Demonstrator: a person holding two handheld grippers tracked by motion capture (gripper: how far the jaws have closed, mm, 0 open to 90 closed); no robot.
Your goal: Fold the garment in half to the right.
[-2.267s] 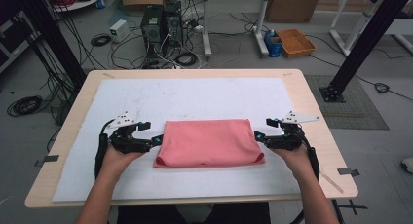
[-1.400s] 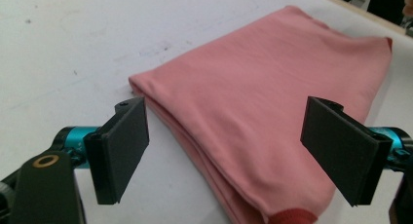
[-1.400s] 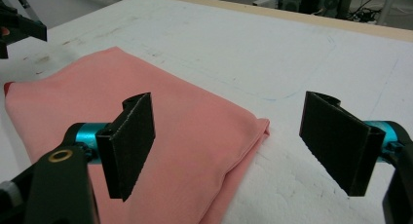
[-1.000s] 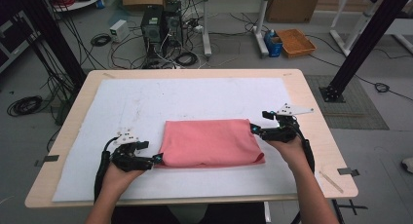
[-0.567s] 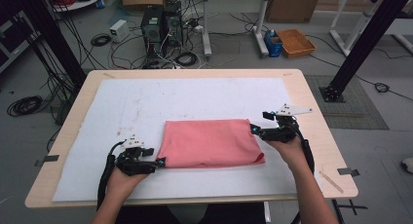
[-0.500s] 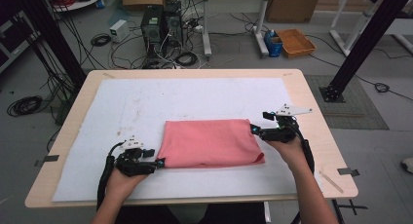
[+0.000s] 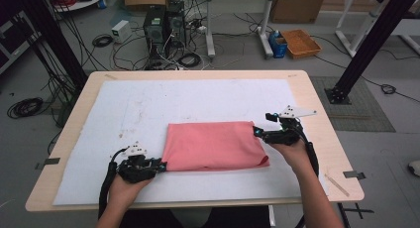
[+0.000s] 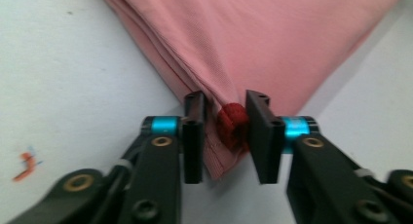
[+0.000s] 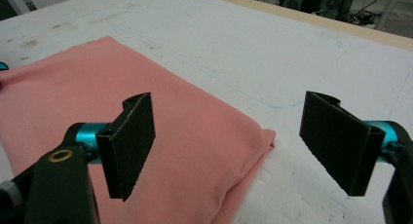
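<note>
A pink cloth (image 7: pixel 213 143), folded into a flat rectangle, lies on the white mat in the high view. My left gripper (image 7: pixel 161 164) is at its near left corner. In the left gripper view, the jaws (image 8: pixel 224 131) have just been closing, and the cloth's corner (image 8: pixel 231 124) is bunched between the pads. My right gripper (image 7: pixel 257 132) sits at the cloth's far right corner. In the right gripper view its jaws (image 9: pixel 234 141) stand wide open, low over the cloth (image 9: pixel 97 87), with the folded corner (image 9: pixel 265 136) between them and untouched.
The white mat (image 7: pixel 148 104) covers most of the wooden table (image 7: pixel 317 104). A small orange mark (image 8: pixel 27 163) shows on the mat near the left gripper. Computers, cables and an orange basket (image 7: pixel 301 42) lie on the floor beyond the far edge.
The left gripper slid along the cloth's left side to its near corner and its jaws closed on that corner. The right gripper shifted to the far right corner and has kept still since.
</note>
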